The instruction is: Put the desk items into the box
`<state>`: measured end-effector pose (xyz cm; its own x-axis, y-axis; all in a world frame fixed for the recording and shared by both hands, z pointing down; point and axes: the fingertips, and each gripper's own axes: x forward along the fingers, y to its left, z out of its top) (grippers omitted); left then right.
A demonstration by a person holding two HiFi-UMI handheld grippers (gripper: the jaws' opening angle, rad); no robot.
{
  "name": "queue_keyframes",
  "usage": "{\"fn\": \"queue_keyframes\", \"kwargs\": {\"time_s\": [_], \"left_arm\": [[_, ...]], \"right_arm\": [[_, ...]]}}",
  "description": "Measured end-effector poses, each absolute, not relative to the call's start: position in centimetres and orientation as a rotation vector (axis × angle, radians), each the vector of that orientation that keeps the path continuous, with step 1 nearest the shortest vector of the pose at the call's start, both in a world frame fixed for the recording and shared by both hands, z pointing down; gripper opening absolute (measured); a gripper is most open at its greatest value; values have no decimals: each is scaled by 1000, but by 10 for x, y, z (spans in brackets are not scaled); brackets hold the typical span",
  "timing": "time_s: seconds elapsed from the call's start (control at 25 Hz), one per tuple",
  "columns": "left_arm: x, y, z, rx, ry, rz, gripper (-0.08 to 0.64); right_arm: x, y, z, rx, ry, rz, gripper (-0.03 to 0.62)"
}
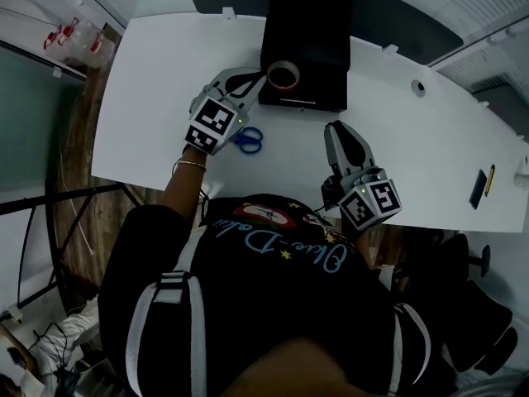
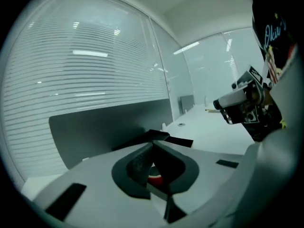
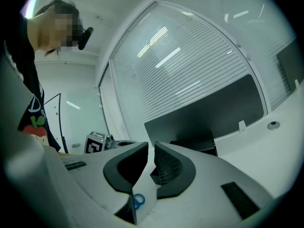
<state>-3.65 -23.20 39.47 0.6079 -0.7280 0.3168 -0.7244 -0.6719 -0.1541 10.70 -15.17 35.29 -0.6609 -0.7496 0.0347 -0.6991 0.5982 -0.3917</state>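
In the head view a black open box (image 1: 306,40) stands at the desk's far middle. My left gripper (image 1: 263,79) is shut on a roll of tape (image 1: 283,75) with a reddish core, held over the box's front left corner. In the left gripper view a red bit of the roll (image 2: 155,178) shows between the pads. Blue-handled scissors (image 1: 246,140) lie on the white desk (image 1: 149,114) just below that gripper. My right gripper (image 1: 335,129) hovers near the desk's front edge, shut, with nothing in it. Its view shows the scissors (image 3: 138,201) below and the box (image 3: 192,146) ahead.
A flat black item (image 1: 478,188) and a yellow pen (image 1: 491,179) lie at the desk's right end. A round cable hole (image 1: 418,87) sits right of the box. A grey partition runs behind the desk. A black chair (image 1: 471,304) stands at the lower right.
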Motion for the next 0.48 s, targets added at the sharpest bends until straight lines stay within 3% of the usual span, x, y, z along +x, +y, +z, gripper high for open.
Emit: {"fn": "queue_keyframes", "kwargs": {"time_s": [0.48], "left_arm": [[-102, -178, 365, -2703, 1627, -371, 28]], "right_arm": [[77, -158, 353, -1050, 2788, -570, 40]]}}
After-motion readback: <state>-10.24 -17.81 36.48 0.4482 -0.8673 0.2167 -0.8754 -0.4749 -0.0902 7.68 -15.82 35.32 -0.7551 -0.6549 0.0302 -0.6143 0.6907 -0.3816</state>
